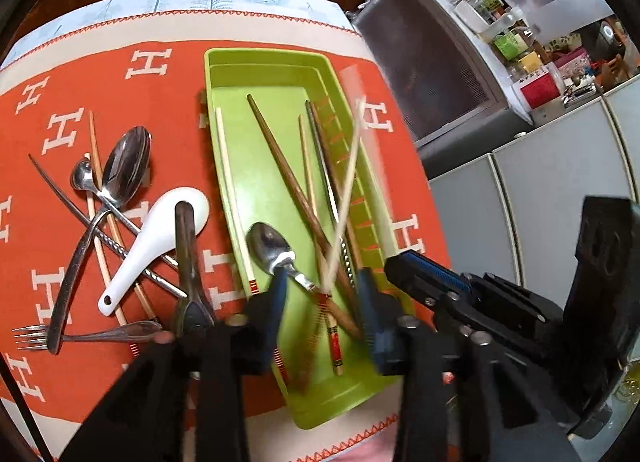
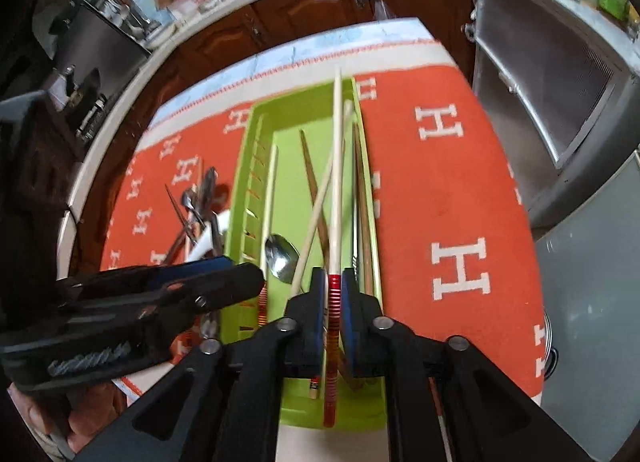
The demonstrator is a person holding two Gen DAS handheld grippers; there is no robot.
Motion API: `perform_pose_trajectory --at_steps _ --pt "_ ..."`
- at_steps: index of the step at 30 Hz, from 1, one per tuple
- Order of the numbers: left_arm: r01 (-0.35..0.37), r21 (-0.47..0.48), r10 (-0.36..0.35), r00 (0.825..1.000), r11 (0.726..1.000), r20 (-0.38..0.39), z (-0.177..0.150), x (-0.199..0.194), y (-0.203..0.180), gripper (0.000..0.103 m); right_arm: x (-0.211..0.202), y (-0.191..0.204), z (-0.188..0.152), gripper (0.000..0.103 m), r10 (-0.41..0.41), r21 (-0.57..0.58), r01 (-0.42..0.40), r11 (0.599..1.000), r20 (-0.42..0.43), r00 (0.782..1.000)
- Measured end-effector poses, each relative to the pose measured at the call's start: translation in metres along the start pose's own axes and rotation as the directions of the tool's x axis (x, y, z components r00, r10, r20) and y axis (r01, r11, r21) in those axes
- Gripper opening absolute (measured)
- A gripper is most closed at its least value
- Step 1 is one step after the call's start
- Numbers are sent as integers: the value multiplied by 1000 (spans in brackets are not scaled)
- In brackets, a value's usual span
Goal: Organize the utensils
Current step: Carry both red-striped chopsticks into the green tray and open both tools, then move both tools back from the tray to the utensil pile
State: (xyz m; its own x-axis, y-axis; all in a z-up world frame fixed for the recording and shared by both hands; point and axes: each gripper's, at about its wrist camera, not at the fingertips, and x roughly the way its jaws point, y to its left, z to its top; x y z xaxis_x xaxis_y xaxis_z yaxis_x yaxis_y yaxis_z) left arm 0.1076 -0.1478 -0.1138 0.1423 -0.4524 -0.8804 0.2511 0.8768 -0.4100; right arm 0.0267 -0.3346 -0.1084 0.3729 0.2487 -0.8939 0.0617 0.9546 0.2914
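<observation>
Chopstick (image 2: 337,182), slim pale wood, red-banded end

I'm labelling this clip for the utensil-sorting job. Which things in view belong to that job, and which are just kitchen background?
Part of the job:
- green tray holding chopsticks and a metal spoon
- cream chopstick clamped in the right gripper
- left gripper, open over the tray
- white spoon, large spoon and fork on the cloth

Background:
- orange tablecloth
- wooden cabinets
- counter clutter

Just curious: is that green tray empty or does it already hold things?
Not empty: the tray holds several chopsticks and a spoon.
</observation>
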Motion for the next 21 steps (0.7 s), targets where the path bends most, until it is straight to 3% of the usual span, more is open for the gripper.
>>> perform_pose_trajectory --at_steps 5,11,17,21 --pt "-50 55 47 998 997 48 -5 -14 -5 38 11 -7 0 18 8 19 -8 1000 -4 1000" --pt "-135 114 121 985 984 121 -14 -43 -2 43 9 17 0 18 15 -7 -15 1000 3 1000" --pt "-172 91 156 975 981 157 -20 -73 18 44 -1 44 -6 18 46 -36 -46 998 3 999" --pt "-204 43 192 961 978 198 -32 -97 42 55 -7 64 -11 18 68 -62 -68 996 2 998"
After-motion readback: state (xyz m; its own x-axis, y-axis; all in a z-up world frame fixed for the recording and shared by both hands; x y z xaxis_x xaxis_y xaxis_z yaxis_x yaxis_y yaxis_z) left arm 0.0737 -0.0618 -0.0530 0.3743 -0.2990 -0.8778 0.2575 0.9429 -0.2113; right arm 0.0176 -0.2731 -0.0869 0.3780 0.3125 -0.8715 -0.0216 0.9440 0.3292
